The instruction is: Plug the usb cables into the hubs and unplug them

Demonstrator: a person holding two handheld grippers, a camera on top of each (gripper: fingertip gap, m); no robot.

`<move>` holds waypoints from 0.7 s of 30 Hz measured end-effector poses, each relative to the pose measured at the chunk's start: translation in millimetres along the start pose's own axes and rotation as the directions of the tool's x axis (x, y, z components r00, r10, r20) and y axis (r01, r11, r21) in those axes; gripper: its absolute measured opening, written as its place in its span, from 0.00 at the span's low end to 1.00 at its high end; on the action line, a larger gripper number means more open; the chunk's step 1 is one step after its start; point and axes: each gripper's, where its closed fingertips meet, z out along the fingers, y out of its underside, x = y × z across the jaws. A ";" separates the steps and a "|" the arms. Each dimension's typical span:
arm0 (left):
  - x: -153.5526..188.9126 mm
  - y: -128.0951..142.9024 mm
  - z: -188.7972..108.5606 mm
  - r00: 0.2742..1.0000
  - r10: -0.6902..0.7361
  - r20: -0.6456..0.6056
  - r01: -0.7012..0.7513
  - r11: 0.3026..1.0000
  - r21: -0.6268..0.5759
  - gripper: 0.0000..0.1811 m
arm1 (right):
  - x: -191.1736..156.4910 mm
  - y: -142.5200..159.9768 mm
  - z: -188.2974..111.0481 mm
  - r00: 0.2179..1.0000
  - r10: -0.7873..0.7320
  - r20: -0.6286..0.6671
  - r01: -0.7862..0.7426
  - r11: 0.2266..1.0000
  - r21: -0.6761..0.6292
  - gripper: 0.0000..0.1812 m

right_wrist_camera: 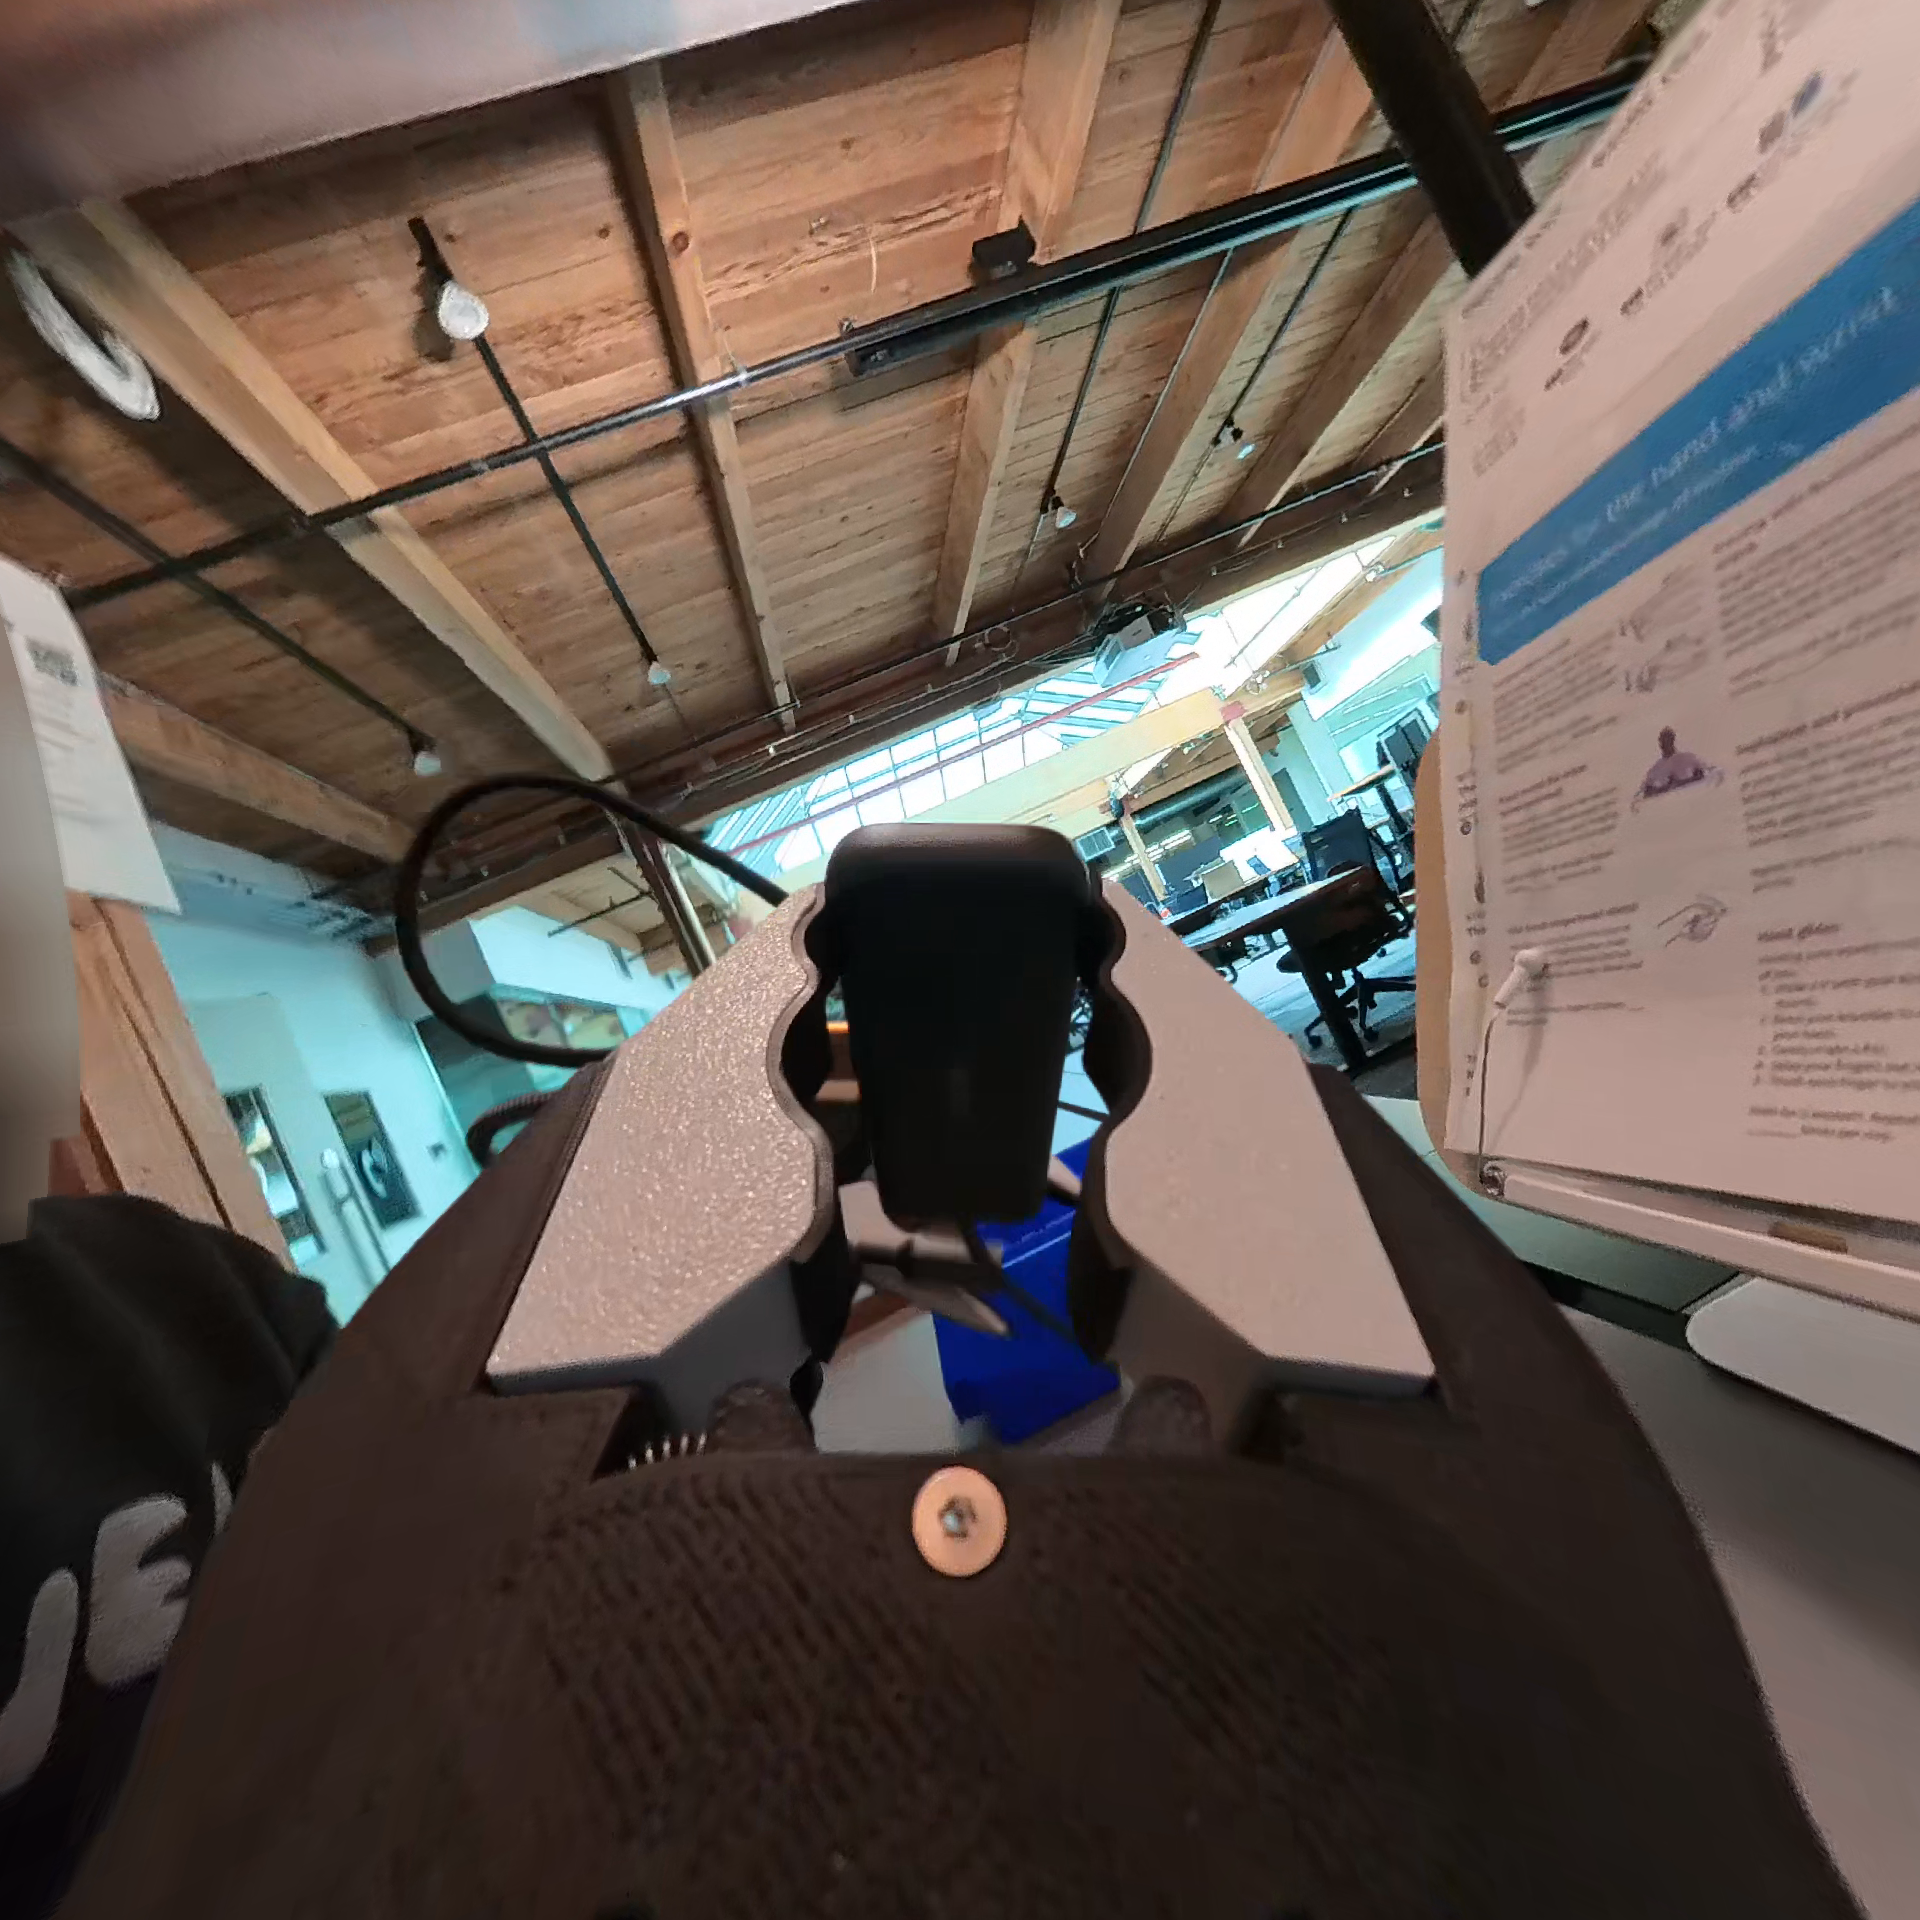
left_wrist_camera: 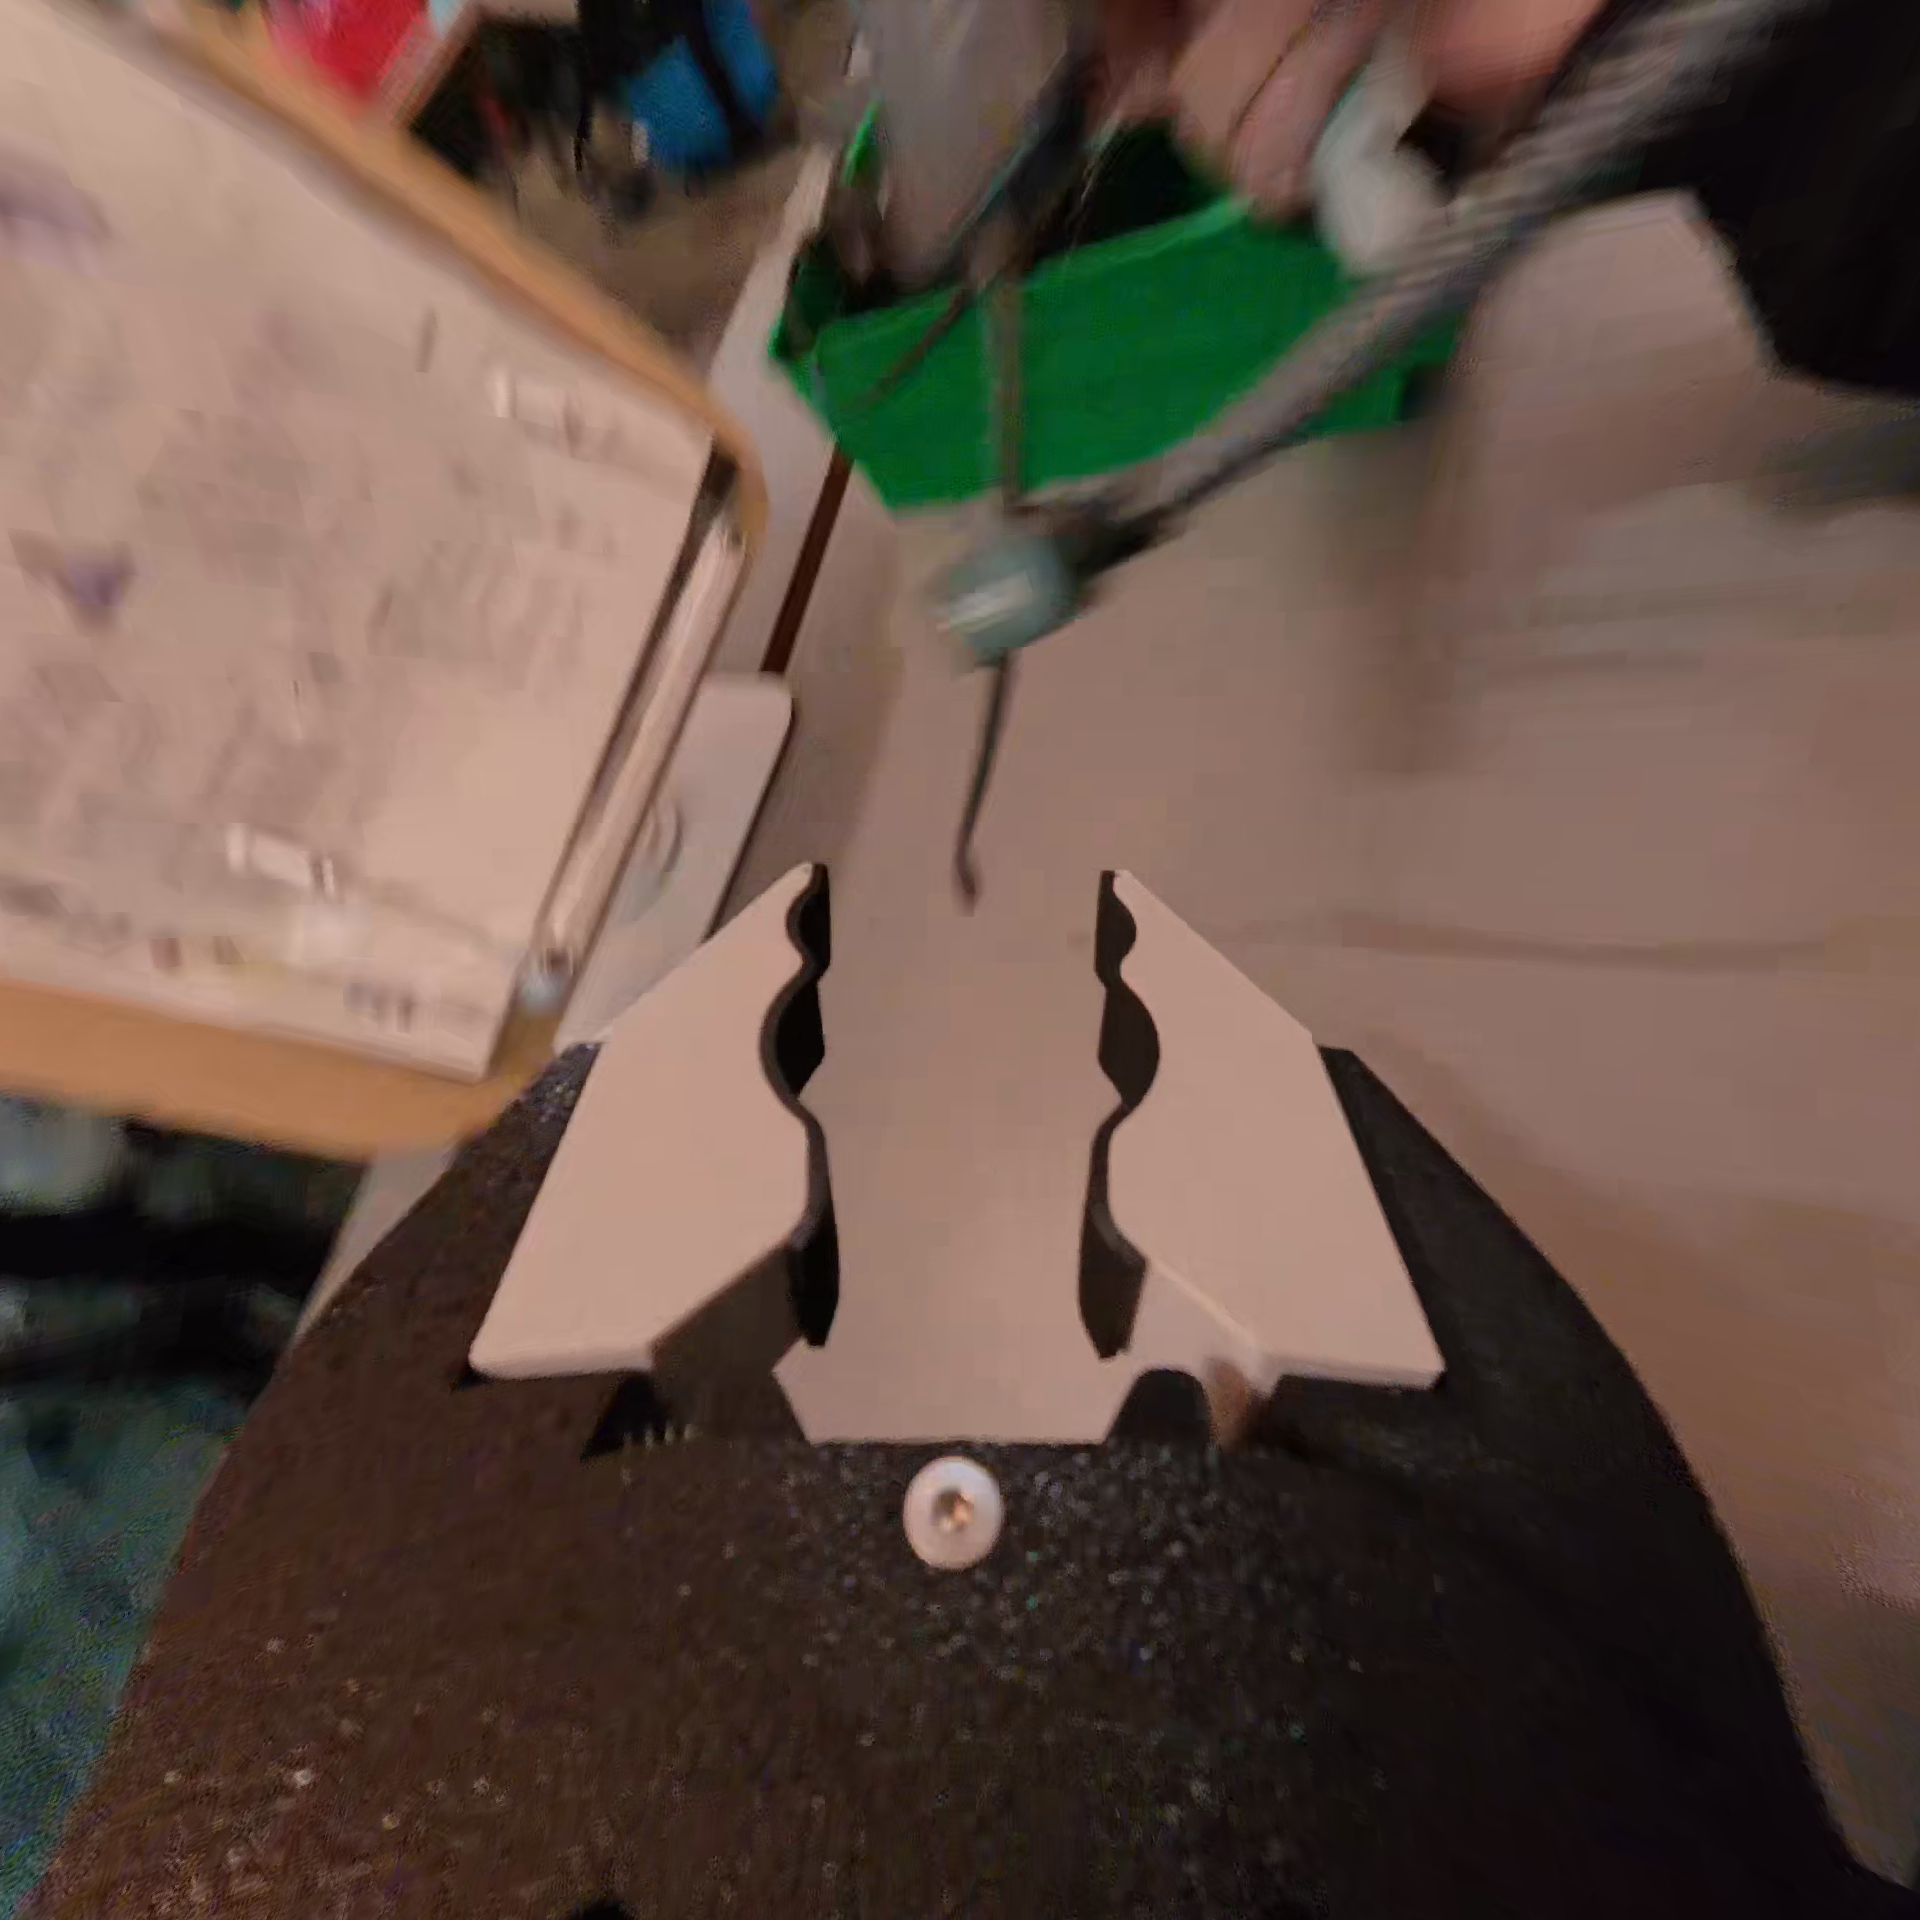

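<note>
The left gripper (left_wrist_camera: 961, 1101), with pale scalloped fingers on a black speckled body, has its jaws apart with nothing between them above a pale tabletop (left_wrist_camera: 1455, 1091), while a blurred green box-shaped holder (left_wrist_camera: 1101, 364) with thin dark cables (left_wrist_camera: 982, 790) trailing from it sits farther off beside a person's hand (left_wrist_camera: 1288, 94). The right gripper (right_wrist_camera: 956, 1029) is tilted up toward a wooden beamed ceiling (right_wrist_camera: 727, 364), its jaws closed on a black rounded rectangular hub (right_wrist_camera: 951, 1018) whose black cable (right_wrist_camera: 436, 914) loops away to the left. A printed sheet in a clear stand (right_wrist_camera: 1683, 727) stands to its right.
</note>
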 end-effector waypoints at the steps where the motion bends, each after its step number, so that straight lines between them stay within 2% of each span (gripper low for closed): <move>1: -7.1 16.4 -5.5 0.998 -0.064 0.021 0.065 0.997 -0.049 0.28 | -3.5 1.1 -0.8 1.000 -0.022 0.019 0.023 1.000 -0.016 0.26; 3: -19.1 29.9 -16.7 0.974 -0.221 0.050 0.223 0.974 -0.044 0.28 | -6.2 2.5 -0.5 0.998 -0.045 0.032 0.046 0.999 -0.028 0.26; 4: -25.0 25.4 -21.1 0.955 -0.290 0.055 0.291 0.957 0.004 0.28 | -7.8 6.1 0.3 0.998 -0.049 0.045 0.051 0.998 -0.046 0.26; 5: -29.3 13.5 -23.8 0.936 -0.350 0.041 0.346 0.935 0.078 0.29 | -8.2 10.9 1.9 0.998 -0.049 0.050 0.053 0.996 -0.070 0.26; 7: -15.6 -22.1 -21.7 0.906 -0.405 -0.125 0.423 0.882 0.207 0.29 | -8.8 20.5 5.8 0.997 -0.050 0.057 0.056 0.992 -0.109 0.26; 9: 9.0 -37.3 -2.3 0.892 -0.376 -0.252 0.424 0.890 0.171 0.30 | -13.0 30.4 10.3 0.995 -0.061 0.076 0.073 0.986 -0.153 0.26; 12: 38.0 -32.1 45.2 0.905 -0.312 -0.288 0.330 0.944 0.013 0.43 | -20.3 43.7 16.2 0.991 -0.086 0.102 0.106 0.972 -0.212 0.26; 14: 56.6 -46.7 65.0 0.884 -0.298 -0.360 0.327 0.945 0.019 0.44 | -19.8 50.0 19.3 0.989 -0.121 0.086 0.139 0.960 -0.241 0.26; 16: 69.8 -69.8 73.2 0.855 -0.285 -0.433 0.355 0.931 0.088 0.45 | -21.7 58.0 20.2 0.984 -0.145 0.102 0.168 0.946 -0.279 0.26; 18: 73.3 -86.1 77.4 0.851 -0.265 -0.454 0.369 0.916 0.157 0.39 | -21.0 63.4 21.4 0.982 -0.161 0.100 0.184 0.935 -0.302 0.26; 20: 67.0 -95.7 80.8 0.867 -0.258 -0.426 0.378 0.899 0.223 0.25 | -21.4 67.4 21.6 0.978 -0.182 0.105 0.206 0.924 -0.321 0.26; 21: 67.0 -96.6 80.7 0.864 -0.256 -0.434 0.381 0.896 0.230 0.25 | -20.6 66.7 21.1 0.975 -0.201 0.097 0.222 0.919 -0.326 0.26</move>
